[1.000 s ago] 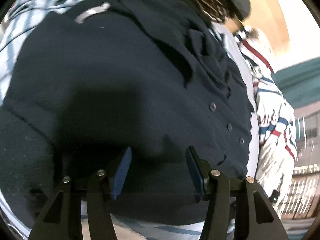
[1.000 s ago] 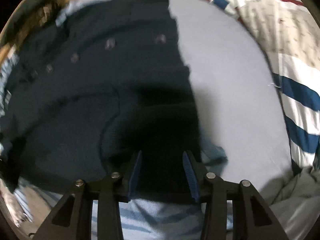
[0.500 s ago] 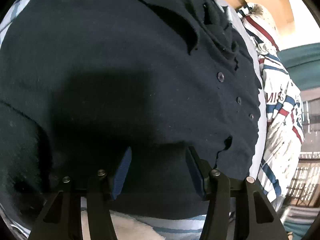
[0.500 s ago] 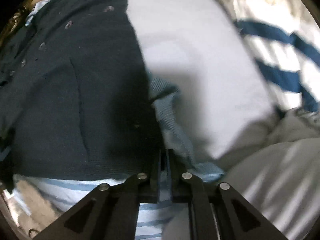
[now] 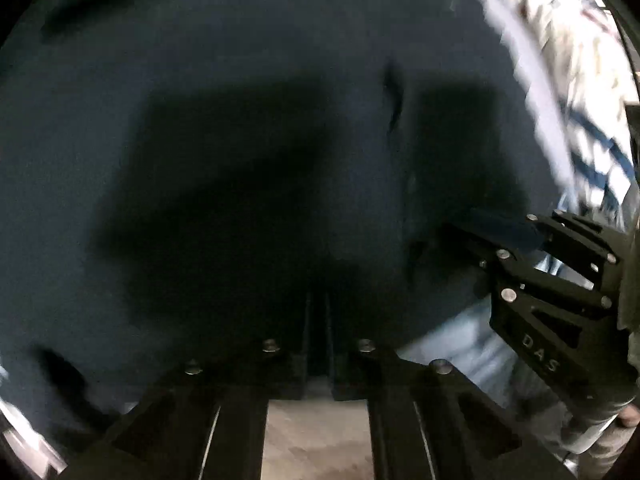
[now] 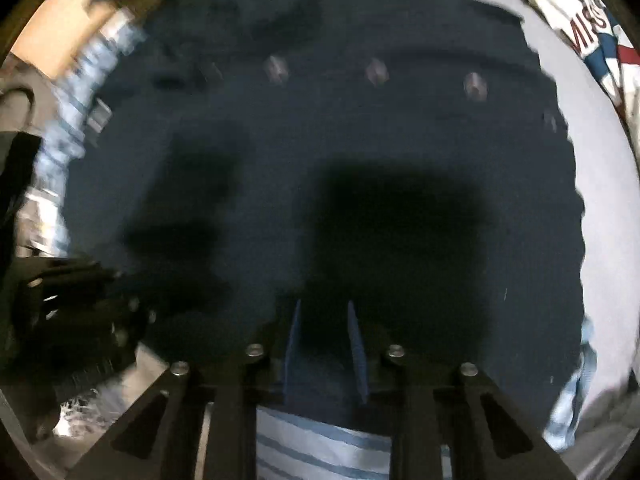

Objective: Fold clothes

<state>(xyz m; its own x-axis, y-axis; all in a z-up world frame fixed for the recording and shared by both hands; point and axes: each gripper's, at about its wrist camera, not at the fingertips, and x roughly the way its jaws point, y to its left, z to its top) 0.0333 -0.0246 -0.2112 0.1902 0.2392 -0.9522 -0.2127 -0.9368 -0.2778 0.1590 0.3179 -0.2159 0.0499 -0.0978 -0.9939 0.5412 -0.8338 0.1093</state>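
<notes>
Both of my wrist views are filled by the navy buttoned shirt [image 6: 360, 168], spread flat on a pale grey sheet [image 6: 600, 184]. A patterned red-white-and-blue fabric [image 6: 592, 28] lies beyond the shirt's far right edge; a light-blue striped cloth [image 6: 320, 448] shows under its near hem. My left gripper [image 5: 318, 340] has just closed, its jaws together at the near hem with dark cloth apparently pinched between them. My right gripper [image 6: 324, 344] stands narrowly parted, jaws just opening, pads astride the hem; I cannot tell whether they press it. Open sheet remains only along the right.
</notes>
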